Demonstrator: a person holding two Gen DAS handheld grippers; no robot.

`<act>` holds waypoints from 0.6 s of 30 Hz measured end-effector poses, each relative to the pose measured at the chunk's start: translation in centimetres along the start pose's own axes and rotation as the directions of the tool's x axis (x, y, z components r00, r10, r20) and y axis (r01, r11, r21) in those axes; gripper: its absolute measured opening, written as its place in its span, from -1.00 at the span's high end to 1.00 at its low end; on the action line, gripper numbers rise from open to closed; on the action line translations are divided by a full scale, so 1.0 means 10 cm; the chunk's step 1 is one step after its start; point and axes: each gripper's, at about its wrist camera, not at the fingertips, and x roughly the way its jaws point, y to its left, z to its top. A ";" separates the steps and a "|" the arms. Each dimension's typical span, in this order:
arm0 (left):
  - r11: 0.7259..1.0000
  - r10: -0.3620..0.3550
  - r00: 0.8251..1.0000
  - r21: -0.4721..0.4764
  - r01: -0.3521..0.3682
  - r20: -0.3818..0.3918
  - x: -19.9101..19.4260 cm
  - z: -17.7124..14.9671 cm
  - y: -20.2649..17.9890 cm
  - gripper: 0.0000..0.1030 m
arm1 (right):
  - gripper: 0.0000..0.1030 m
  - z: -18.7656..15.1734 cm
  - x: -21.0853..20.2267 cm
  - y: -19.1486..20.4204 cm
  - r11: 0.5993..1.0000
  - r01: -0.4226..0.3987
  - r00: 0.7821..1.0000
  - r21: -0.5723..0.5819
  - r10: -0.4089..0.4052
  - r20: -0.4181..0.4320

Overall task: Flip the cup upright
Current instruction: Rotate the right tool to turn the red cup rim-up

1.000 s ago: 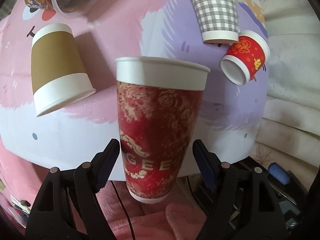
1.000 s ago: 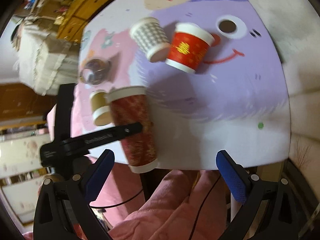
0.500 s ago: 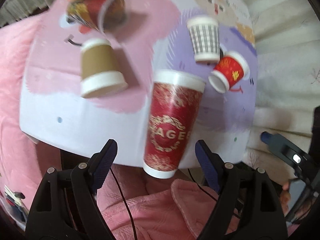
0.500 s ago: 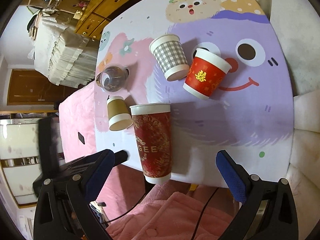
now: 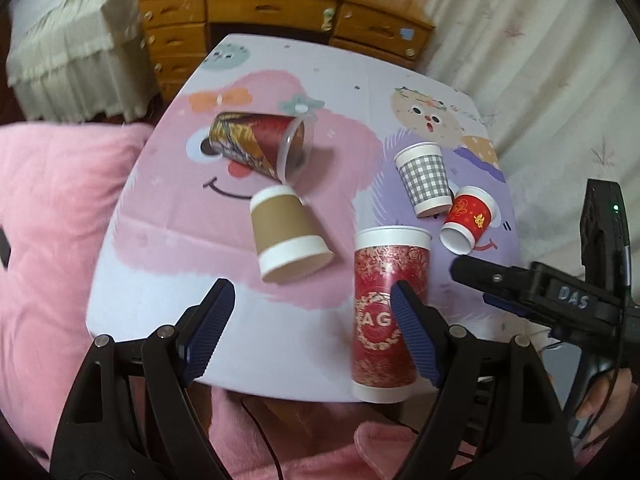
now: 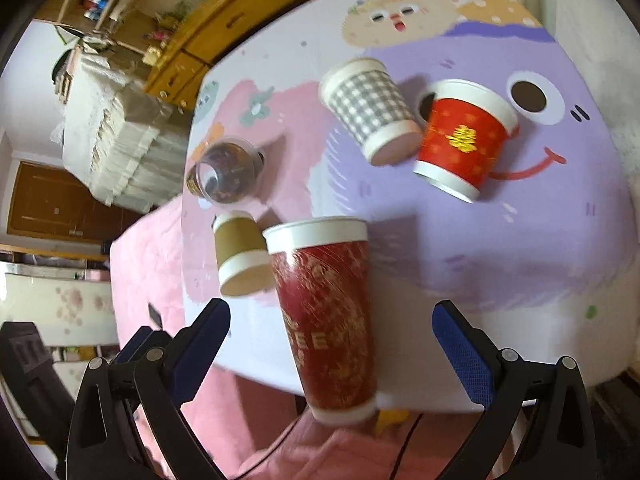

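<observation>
Red with gold scrollwork and white bands at both ends, your tall cup (image 5: pixel 390 312) stands upright at the near edge of the worktop (image 5: pixel 288 344), rim up. You can read "AG" on it in the left wrist view and "EE" in the right wrist view; the rest of the lettering is hidden or blurred. Your left hand-held gripper (image 5: pixel 312 332) is spread wide and holds nothing; its right finger overlaps the cup in view, but you cannot tell whether it touches. Your right hand-held gripper (image 6: pixel 332 340) is also wide open and empty, and its body reads "DAS". Behind the tall cup a brown-sleeved cup (image 5: pixel 286 240) stands upside down. A grey checked cup (image 5: pixel 426 178) and a small red cup (image 5: pixel 468 218) lean together towards the right edge. A clear-lidded printed cup (image 5: pixel 260 146) lies on its side farther back.
</observation>
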 end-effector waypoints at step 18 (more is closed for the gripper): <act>0.933 -0.086 0.984 0.358 0.026 0.153 0.19 -0.14 0.62 -0.51 | -0.76 -0.26 0.83 0.40 0.970 0.231 0.963 0.076 -0.239 0.127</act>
